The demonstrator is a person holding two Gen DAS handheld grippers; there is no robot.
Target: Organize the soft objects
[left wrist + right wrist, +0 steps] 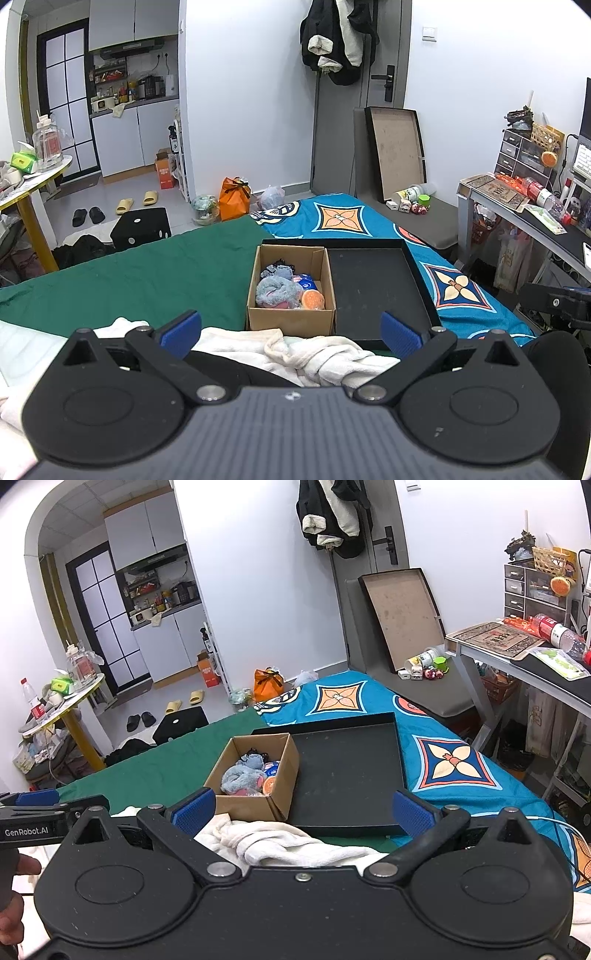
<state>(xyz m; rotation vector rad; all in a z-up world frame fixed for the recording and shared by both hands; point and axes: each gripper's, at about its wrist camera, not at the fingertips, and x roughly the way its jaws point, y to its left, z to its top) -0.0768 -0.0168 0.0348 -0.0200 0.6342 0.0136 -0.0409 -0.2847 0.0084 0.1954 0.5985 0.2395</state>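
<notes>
A cardboard box (291, 317) (243, 806) sits on the bed inside the left end of a flat black tray (373, 288) (347, 771). It holds soft things: a grey-blue fuzzy piece (275, 291) (240, 775), an orange plush (313, 298) (269, 784) and a blue item. A crumpled white towel (314, 356) (280, 840) lies in front of the box, under both grippers. My left gripper (291, 332) is open and empty above the towel. My right gripper (303, 812) is open and empty, a little right of the box.
The bed carries a green sheet (147, 266) on the left and a blue patterned cover (458, 288) on the right. A desk (524, 210) with clutter stands at the right. A round table (33, 181) stands at the left.
</notes>
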